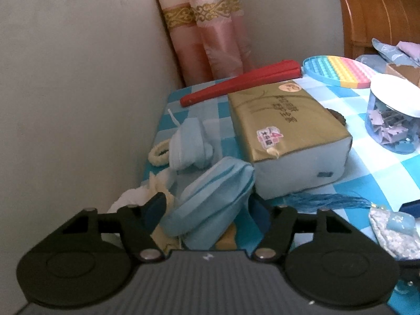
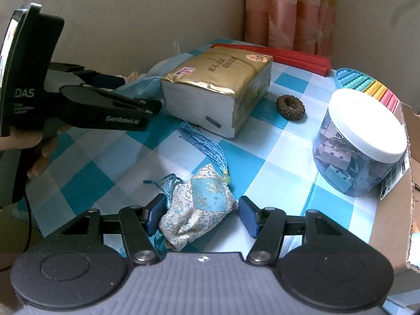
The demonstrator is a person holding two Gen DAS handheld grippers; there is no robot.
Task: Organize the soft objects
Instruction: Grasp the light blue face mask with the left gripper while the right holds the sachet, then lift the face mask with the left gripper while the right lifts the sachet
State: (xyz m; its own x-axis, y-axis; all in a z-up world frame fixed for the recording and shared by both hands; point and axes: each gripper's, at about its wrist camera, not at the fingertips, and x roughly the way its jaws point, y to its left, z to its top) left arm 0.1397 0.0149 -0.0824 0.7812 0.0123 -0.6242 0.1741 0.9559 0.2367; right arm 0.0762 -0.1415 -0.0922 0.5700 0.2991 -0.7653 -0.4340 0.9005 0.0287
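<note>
My left gripper (image 1: 210, 210) is open, its jaws on either side of a light blue face mask (image 1: 212, 207) near the table's left edge. A second blue mask (image 1: 189, 147), a cream hair tie (image 1: 157, 153) and white crumpled cloth (image 1: 131, 199) lie close by. My right gripper (image 2: 202, 215) is open around a blue-and-white embroidered sachet (image 2: 199, 202) with a blue tassel (image 2: 207, 147); the left pad touches it, the right pad stands apart. The sachet also shows in the left wrist view (image 1: 396, 231). The left gripper appears in the right wrist view (image 2: 126, 99).
A gold tissue pack (image 2: 218, 89) sits mid-table on the blue checked cloth (image 2: 275, 162). A brown hair tie (image 2: 290, 107), a red folded fan (image 2: 273, 53), a rainbow pop toy (image 2: 367, 86), a jar of clips (image 2: 359, 144) and a cardboard box (image 2: 393, 210) lie to the right. Walls and curtain stand behind.
</note>
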